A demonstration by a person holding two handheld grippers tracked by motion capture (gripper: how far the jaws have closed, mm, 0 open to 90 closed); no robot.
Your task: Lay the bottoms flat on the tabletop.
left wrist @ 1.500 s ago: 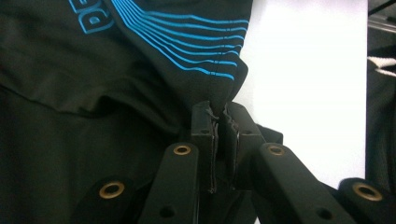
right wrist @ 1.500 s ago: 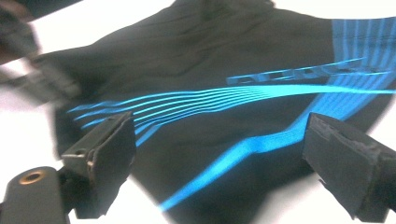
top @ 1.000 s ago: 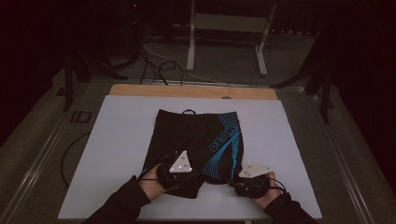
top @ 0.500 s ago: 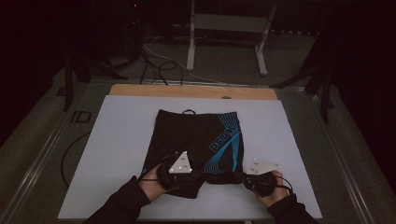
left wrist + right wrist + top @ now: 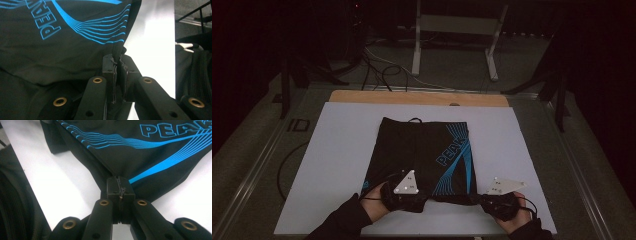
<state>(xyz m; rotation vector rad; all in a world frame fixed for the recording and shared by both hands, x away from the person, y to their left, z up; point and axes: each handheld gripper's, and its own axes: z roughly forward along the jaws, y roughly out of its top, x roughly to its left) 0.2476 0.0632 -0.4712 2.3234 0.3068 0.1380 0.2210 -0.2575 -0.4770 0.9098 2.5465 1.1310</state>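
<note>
Now both claws pinch the near hem of the black swim shorts (image 5: 424, 155) lying mid-bench toward the near edge: left claw (image 5: 117, 71) clamped, right claw (image 5: 120, 188) just closed on fabric.

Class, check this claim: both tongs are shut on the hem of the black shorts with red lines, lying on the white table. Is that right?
Not quite: the lines on the shorts are blue, not red, as the high view shows. The left tongs and right tongs are shut on the hem, on the white table.

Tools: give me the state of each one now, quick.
Left tool: shut on the shorts, fabric pinched at the hem.
Right tool: just closed, shut on the shorts' hem corner.
</note>
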